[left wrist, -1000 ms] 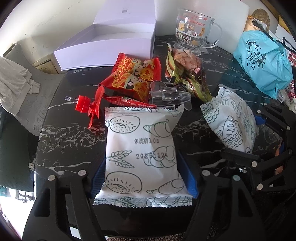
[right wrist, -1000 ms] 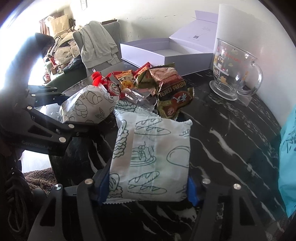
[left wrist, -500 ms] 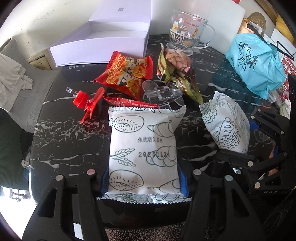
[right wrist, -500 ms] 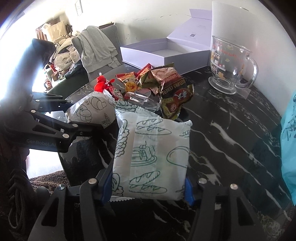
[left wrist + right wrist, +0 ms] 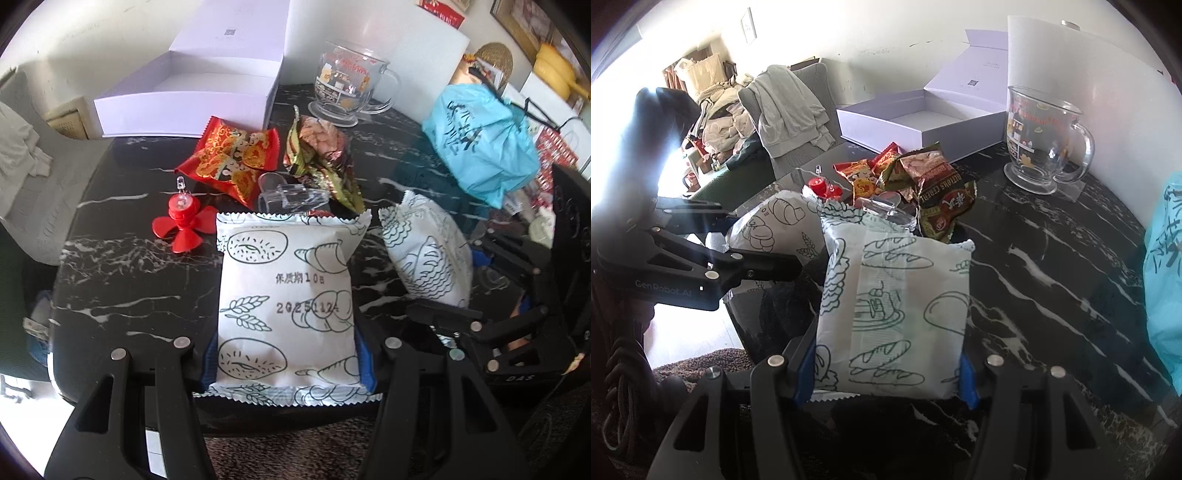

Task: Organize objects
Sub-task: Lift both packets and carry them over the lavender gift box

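Note:
A white bread packet [image 5: 288,295] printed with croissants and wheat sits between the blue pads of my left gripper [image 5: 288,363], which is shut on its near end. From the right wrist view the same packet [image 5: 775,225] shows bulging out of the left gripper [image 5: 738,240]. My right gripper [image 5: 886,384] is shut on a second white packet [image 5: 894,306] with green loaf drawings, held tilted over the black marble table [image 5: 1052,277]. That second packet [image 5: 428,258] also appears at the right of the left wrist view.
Behind the packets lie a red snack bag [image 5: 232,158], a green-brown snack bag [image 5: 321,147], a clear plastic piece [image 5: 291,195] and a red propeller toy [image 5: 183,225]. Further back stand an open white box [image 5: 184,99] and a glass mug [image 5: 347,88]. A blue bag [image 5: 480,147] sits at the right.
The left jaws have narrowed onto the croissant packet and the left gripper has risen with it, uncovering the red propeller toy. The right jaws have tightened slightly on their packet.

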